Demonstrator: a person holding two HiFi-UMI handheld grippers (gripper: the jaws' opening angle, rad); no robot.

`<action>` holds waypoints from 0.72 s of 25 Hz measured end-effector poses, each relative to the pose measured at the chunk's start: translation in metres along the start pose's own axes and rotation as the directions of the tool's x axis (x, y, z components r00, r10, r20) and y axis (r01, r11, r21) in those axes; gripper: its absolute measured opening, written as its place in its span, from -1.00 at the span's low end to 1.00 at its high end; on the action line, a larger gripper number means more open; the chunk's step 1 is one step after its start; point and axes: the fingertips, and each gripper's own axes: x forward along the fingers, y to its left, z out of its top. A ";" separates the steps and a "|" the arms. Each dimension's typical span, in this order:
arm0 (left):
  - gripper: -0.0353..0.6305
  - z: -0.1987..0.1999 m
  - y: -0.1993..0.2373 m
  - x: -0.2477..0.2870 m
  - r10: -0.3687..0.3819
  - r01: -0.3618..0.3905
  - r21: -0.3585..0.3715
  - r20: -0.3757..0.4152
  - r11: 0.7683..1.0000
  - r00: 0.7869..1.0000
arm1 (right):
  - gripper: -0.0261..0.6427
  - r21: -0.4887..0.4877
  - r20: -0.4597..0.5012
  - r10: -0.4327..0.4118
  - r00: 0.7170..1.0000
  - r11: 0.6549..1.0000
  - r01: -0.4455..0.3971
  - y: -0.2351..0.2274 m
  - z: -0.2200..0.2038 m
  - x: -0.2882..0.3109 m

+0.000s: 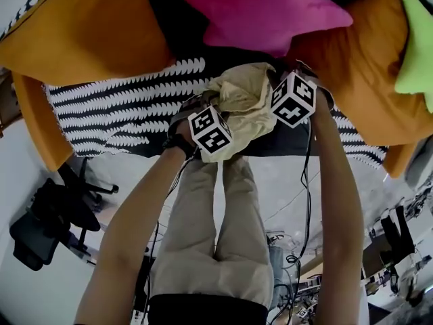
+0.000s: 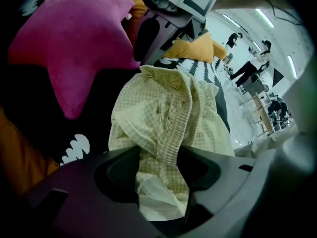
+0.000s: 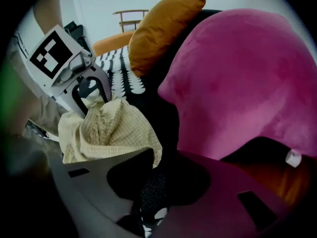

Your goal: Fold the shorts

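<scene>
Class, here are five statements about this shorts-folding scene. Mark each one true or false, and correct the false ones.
1. The pale yellow checked shorts sit between the left gripper and the right gripper. True.
2. The star-shaped cushion is blue. False: the star-shaped plush cushion is magenta.
3. Cloth of the shorts lies between the left gripper's jaws. True.
4. The shorts are folded into a neat flat rectangle. False: they are a crumpled bunch.
5. A lime green cushion shows at the head view's right edge. True.
</scene>
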 end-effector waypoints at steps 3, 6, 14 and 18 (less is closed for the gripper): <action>-0.26 0.001 0.002 0.002 0.032 -0.030 -0.049 0.030 0.998 0.999 | -0.64 -0.060 -0.061 0.044 0.997 0.997 -0.048 0.006 -0.012 0.008; -0.63 0.001 0.009 -0.006 0.091 -0.079 -0.118 0.098 0.990 0.991 | -0.77 -0.041 -0.069 0.078 0.995 0.996 -0.081 0.018 -0.023 0.016; -0.80 0.004 0.003 -0.129 0.169 -0.139 -0.198 0.145 0.970 0.975 | -0.82 0.272 0.075 -0.091 0.993 0.960 0.068 0.028 -0.019 -0.124; -0.80 0.015 -0.026 -0.252 0.163 -0.128 -0.228 0.144 0.965 0.976 | -0.82 0.349 0.117 -0.122 0.986 0.934 0.074 0.069 -0.009 -0.257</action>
